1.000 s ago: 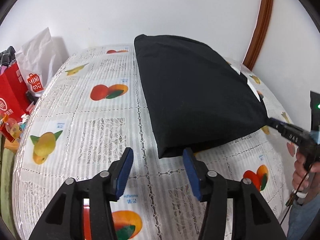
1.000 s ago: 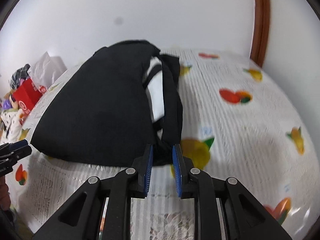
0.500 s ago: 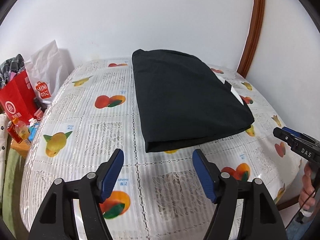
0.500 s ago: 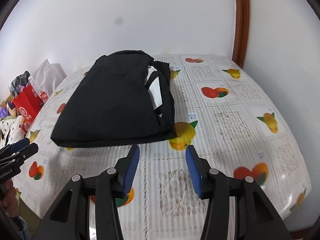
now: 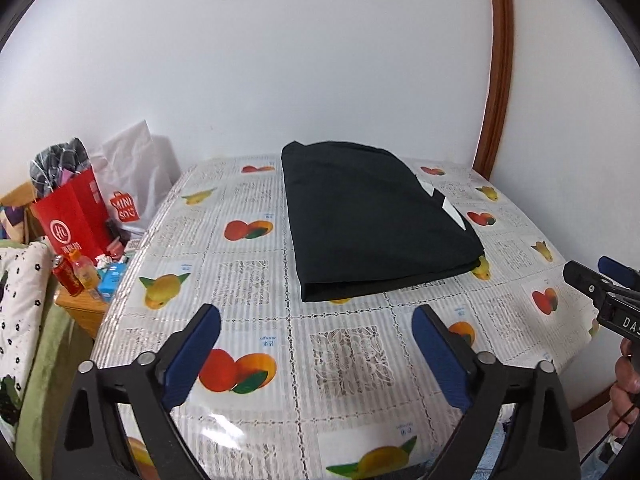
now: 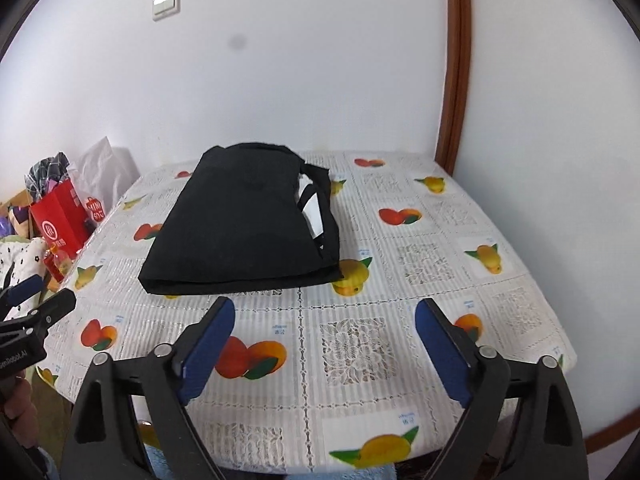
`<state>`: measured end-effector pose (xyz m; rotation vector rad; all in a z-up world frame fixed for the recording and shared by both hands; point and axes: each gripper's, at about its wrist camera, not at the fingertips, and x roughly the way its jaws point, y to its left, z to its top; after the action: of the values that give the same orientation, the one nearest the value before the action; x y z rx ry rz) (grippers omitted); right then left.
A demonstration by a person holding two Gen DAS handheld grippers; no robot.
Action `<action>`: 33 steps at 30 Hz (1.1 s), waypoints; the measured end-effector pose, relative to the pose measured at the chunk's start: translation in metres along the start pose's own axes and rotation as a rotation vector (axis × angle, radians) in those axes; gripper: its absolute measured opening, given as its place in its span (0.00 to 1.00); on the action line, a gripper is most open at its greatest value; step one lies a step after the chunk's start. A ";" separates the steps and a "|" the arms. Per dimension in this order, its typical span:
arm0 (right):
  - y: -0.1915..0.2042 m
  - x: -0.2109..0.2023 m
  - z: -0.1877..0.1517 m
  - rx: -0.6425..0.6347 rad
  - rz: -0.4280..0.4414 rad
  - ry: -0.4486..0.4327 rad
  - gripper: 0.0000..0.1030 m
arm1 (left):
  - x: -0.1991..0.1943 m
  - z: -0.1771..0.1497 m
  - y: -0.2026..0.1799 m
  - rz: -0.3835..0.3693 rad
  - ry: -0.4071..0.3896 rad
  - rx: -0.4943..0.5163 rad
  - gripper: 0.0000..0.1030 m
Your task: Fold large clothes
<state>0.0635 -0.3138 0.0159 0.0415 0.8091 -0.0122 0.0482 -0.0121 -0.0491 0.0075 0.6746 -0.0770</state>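
Note:
A black garment [image 5: 372,220] lies folded in a flat rectangle on the table with the fruit-print cloth [image 5: 256,280]; white stripes show along its right edge. It also shows in the right wrist view [image 6: 248,224]. My left gripper [image 5: 316,320] is open and empty, held back over the table's near edge, apart from the garment. My right gripper [image 6: 324,312] is open and empty, also back from the garment. The right gripper's tip shows at the right of the left wrist view [image 5: 600,284]. The left gripper's tip shows at the left of the right wrist view [image 6: 36,300].
A red paper bag [image 5: 72,220] and a white Miniso bag [image 5: 128,184] stand left of the table, with cans and bottles [image 5: 76,272] on a low wooden stand. A white wall and a brown door frame [image 5: 496,80] are behind. A cushion [image 5: 16,312] lies at far left.
The right gripper let go of the garment's corner and opened wide. Both grippers pulled back and up from the garment, which now lies flat and folded.

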 end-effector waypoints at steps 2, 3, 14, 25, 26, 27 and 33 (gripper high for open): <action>-0.001 -0.010 -0.002 0.002 -0.019 -0.017 0.96 | -0.005 -0.002 -0.003 -0.006 -0.005 0.004 0.98; 0.000 -0.015 -0.003 0.003 -0.020 -0.034 0.97 | -0.007 -0.002 -0.003 -0.009 -0.006 0.006 0.98; -0.009 -0.023 -0.013 0.021 -0.033 -0.013 1.00 | -0.018 0.000 -0.004 -0.028 -0.036 -0.041 1.00; -0.016 -0.022 -0.017 0.029 -0.058 0.001 1.00 | -0.018 -0.001 -0.009 -0.019 -0.037 -0.026 1.00; -0.016 -0.022 -0.017 0.028 -0.059 0.001 1.00 | -0.018 -0.001 -0.009 -0.018 -0.037 -0.026 1.00; -0.015 -0.023 -0.017 0.028 -0.060 0.001 1.00 | -0.018 -0.001 -0.009 -0.015 -0.037 -0.026 1.00; -0.014 -0.024 -0.016 0.028 -0.060 -0.005 1.00 | -0.019 -0.002 -0.010 -0.013 -0.038 -0.028 1.00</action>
<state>0.0346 -0.3274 0.0215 0.0438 0.8050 -0.0801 0.0316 -0.0208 -0.0383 -0.0250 0.6378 -0.0796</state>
